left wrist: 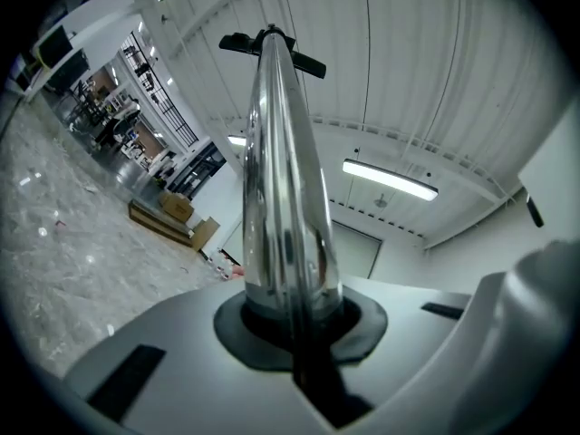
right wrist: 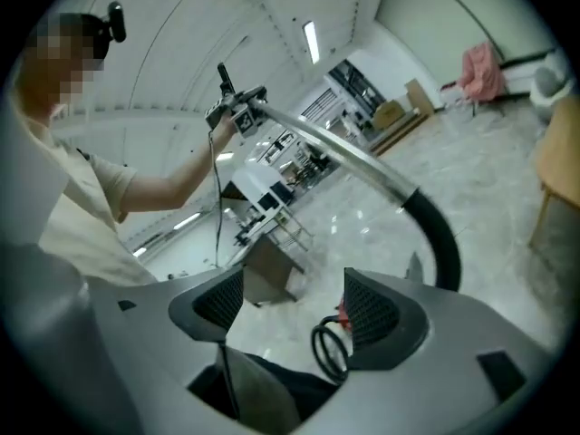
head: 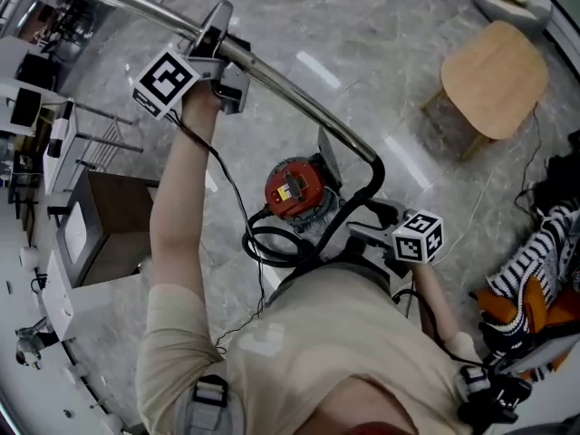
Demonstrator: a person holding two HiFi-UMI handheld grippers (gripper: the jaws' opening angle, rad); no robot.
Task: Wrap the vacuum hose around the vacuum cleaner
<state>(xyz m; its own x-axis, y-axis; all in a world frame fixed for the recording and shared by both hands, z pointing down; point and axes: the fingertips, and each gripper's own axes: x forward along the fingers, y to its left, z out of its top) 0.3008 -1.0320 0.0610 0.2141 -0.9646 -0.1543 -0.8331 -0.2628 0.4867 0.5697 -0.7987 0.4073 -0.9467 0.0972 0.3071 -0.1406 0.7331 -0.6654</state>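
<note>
At lower right of the head view, the right gripper (head: 364, 235) is standing with jaws wide apart and empty, apparently poised to take the black hose (head: 359, 204) just beside it. At centre, the red vacuum cleaner (head: 294, 188) is sitting on the floor, hose looping loosely at its base. At upper left, the left gripper (head: 216, 40) is clamping the metal tube (head: 299, 98) tightly, holding it high, probably to keep the hose manageable for wrapping.

I lose wand (head: 290, 93) far end past head view's upper-left edge. Person's torso (head: 335, 333) covers vacuum cleaner (head: 293, 188) base, part of hose (head: 361, 205) loops. Right gripper view: vacuum cleaner only red sliver behind right gripper (right wrist: 294, 302).
</note>
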